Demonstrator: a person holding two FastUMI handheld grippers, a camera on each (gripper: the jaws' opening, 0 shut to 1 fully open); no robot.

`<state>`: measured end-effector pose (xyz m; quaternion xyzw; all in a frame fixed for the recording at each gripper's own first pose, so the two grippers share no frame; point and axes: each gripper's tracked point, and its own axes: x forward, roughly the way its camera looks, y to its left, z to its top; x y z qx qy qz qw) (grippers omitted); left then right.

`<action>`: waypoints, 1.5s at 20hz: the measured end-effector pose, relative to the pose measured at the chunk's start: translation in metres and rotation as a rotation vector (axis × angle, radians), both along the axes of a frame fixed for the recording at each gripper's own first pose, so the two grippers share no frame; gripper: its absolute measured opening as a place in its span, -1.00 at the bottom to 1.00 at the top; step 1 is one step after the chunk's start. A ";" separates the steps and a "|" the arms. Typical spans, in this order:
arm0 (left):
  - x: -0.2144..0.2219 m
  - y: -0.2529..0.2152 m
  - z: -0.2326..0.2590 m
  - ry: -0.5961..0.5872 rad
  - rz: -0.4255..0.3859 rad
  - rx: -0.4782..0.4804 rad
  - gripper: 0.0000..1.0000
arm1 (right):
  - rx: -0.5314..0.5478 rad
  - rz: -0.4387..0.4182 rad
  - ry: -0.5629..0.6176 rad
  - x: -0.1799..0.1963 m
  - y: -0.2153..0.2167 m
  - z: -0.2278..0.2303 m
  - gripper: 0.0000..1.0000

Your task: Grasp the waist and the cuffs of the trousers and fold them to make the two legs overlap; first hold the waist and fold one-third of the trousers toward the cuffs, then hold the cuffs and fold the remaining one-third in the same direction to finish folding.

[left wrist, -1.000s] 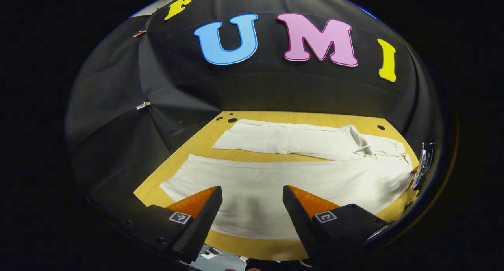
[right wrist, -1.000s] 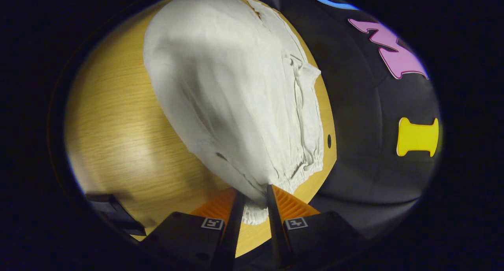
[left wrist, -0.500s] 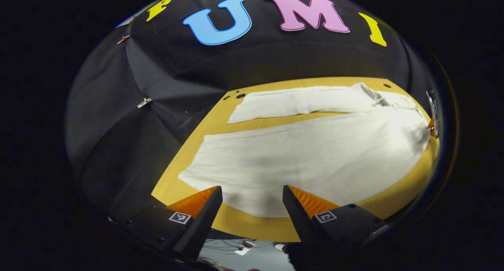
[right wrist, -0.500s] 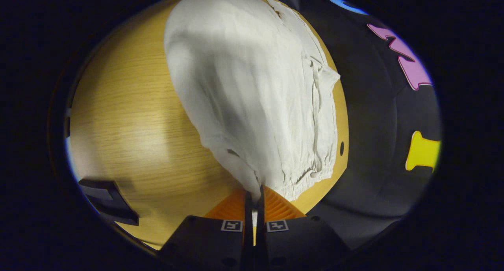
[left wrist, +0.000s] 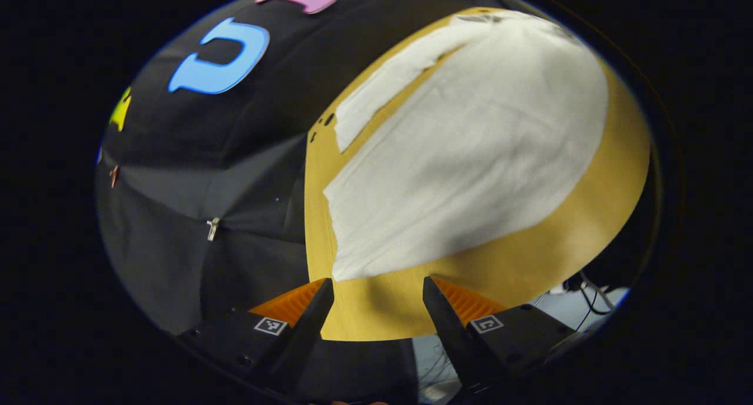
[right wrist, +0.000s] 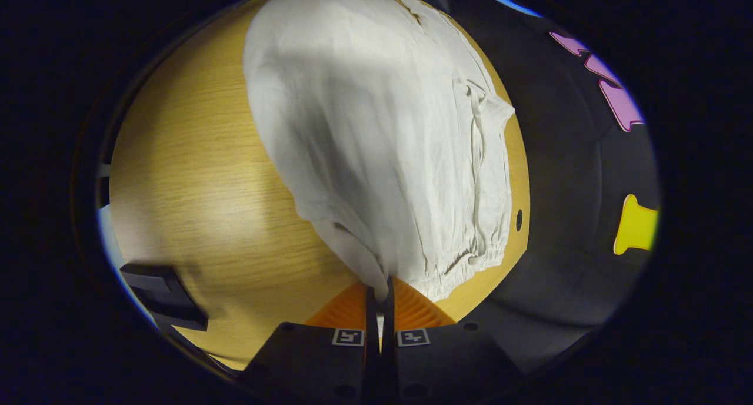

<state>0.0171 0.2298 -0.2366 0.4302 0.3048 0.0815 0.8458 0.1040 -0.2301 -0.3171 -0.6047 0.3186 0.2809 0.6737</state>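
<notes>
**Right gripper pinches the waistband while the left hangs spread near the cuffs**

The white trousers (right wrist: 376, 128) lie flat on the wooden table (right wrist: 194, 193), their two legs side by side and running away from the waist. In the right gripper view, the right gripper (right wrist: 379, 293) is clamped on the gathered waistband (right wrist: 465, 264) at its near corner: both fingers press together with a thin fold of cloth caught between them, and the fabric rises slightly toward the pinch. A drawstring (right wrist: 479, 108) lies on the cloth farther up, on the side toward the booth's black wall. A small round hole (right wrist: 519, 219) in the tabletop sits just beside the waistband's far corner.

In the left gripper view, the left gripper (left wrist: 376, 302) has its fingers spread wide apart with nothing between them but bare table (left wrist: 588, 216). It sits over the table's edge, near the cuff end of the nearer trouser leg (left wrist: 459, 158), whose corner lies just beyond the gap between the fingers without touching them. The farther leg (left wrist: 388, 87) lies beside it with a narrow strip of wood showing between the two. Some cables (left wrist: 579, 287) show past the table's edge.
</notes>
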 end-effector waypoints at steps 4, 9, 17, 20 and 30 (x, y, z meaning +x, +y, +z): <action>0.026 0.014 0.004 0.051 -0.109 0.129 0.92 | -0.008 -0.007 0.016 0.002 0.000 0.000 -0.89; 0.053 0.005 0.006 0.181 -0.348 0.332 0.79 | -0.011 -0.006 0.020 0.002 0.000 0.000 -0.89; 0.071 0.000 -0.005 0.296 -0.376 0.322 -0.12 | -0.020 0.008 -0.005 0.003 -0.002 0.001 -0.89; 0.072 0.001 -0.009 0.299 -0.343 0.315 -0.53 | -0.018 0.009 -0.029 0.004 -0.003 0.001 -0.89; 0.070 -0.005 -0.003 0.170 -0.150 0.206 -0.89 | 0.107 -0.152 -0.020 0.008 -0.005 0.008 -0.89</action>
